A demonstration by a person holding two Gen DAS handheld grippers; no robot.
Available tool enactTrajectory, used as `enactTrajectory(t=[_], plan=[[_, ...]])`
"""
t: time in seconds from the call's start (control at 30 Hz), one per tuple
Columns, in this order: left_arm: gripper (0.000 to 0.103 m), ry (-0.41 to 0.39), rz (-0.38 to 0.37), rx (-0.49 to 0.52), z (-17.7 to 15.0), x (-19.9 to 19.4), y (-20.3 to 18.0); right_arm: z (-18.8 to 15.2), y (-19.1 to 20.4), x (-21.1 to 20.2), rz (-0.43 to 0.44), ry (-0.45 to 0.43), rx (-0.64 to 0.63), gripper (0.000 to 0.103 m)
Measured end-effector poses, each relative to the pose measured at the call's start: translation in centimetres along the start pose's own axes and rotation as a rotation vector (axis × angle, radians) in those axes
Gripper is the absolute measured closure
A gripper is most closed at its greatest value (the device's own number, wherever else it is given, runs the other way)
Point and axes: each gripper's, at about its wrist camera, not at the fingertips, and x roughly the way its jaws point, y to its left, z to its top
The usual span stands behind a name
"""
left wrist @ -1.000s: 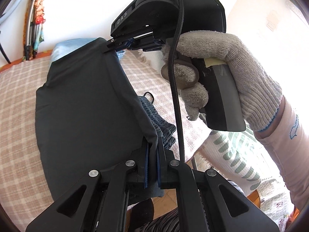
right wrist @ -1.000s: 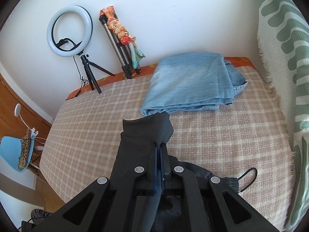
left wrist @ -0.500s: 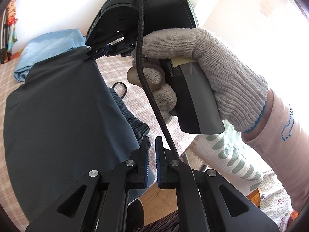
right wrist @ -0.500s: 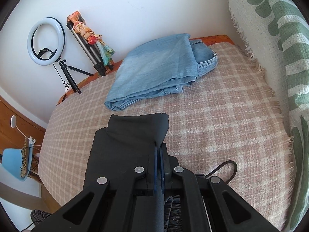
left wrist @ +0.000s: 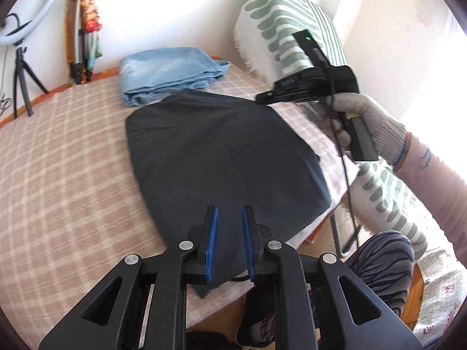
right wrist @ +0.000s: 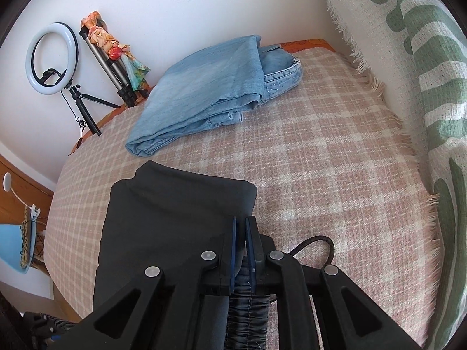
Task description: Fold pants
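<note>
The dark grey pants [left wrist: 221, 151] lie folded flat on the checked bed cover [left wrist: 67, 157], with one corner hanging off the near edge. My left gripper [left wrist: 229, 221] is open and empty just above the near part of the pants. My right gripper [left wrist: 262, 99] is at the far right corner of the pants. In the right wrist view [right wrist: 240, 224] its pads stand slightly apart with a fold of the pants [right wrist: 181, 213] at them; the gathered waistband [right wrist: 248, 306] lies underneath.
Folded light blue jeans [right wrist: 216, 90] lie at the back of the bed. A green-and-white woven throw [right wrist: 423, 87] drapes along the right side. A ring light [right wrist: 52, 58] on a tripod and another tripod [right wrist: 116, 55] stand by the wall.
My left gripper has opened, let go of the pants and drawn back. The pants have dropped flat onto the bed. My right gripper has loosened its pinch and lowered the corner.
</note>
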Motion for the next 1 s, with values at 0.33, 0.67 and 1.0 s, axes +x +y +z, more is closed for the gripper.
enactTrajectory(t=[0.33,0.67,1.0], plan=[[0.088,0.024,0.088,-0.109,-2.6,0.6,4.9,-7.0,2.1,-5.4,0.011,0.008,-0.033,0.065],[0.088,0.040,0.003,0.050,-3.2,4.2,-0.6,-13.7,0.9,-6.0,0.041,0.132,0.046,0.060],[0.088,0.073,-0.011,0.106,-4.5,6.0,-3.2,-15.3,2.8,-5.5,0.070,0.149,-0.010,0.101]])
